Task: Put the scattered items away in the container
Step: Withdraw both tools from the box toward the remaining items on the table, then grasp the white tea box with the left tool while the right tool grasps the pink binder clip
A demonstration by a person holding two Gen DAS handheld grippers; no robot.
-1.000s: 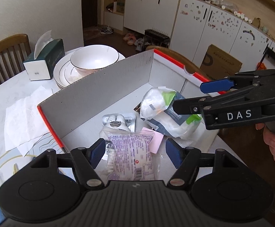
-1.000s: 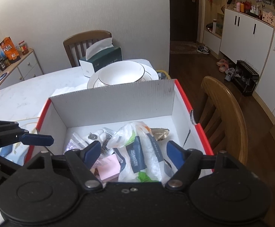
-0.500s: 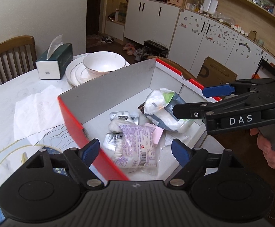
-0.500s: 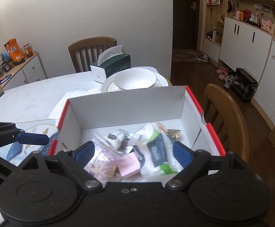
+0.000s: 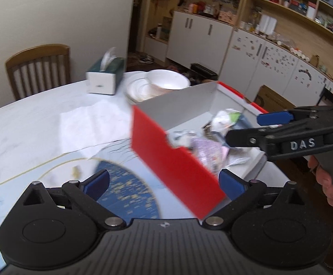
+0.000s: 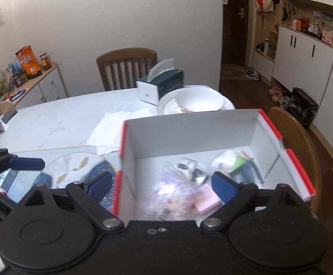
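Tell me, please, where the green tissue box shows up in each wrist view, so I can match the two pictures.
Left wrist: the tissue box sits upper left of centre, left of the stacked plates.
Right wrist: the tissue box sits just above centre, in front of the wooden chair.
Shared landmark: the white bowl right beside it.

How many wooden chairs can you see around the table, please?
2: one chair at the table's far side behind the tissue box, another chair just right of the red box. Others may be hidden.

Red box (image 6: 287,160) holds packets (image 6: 173,190)
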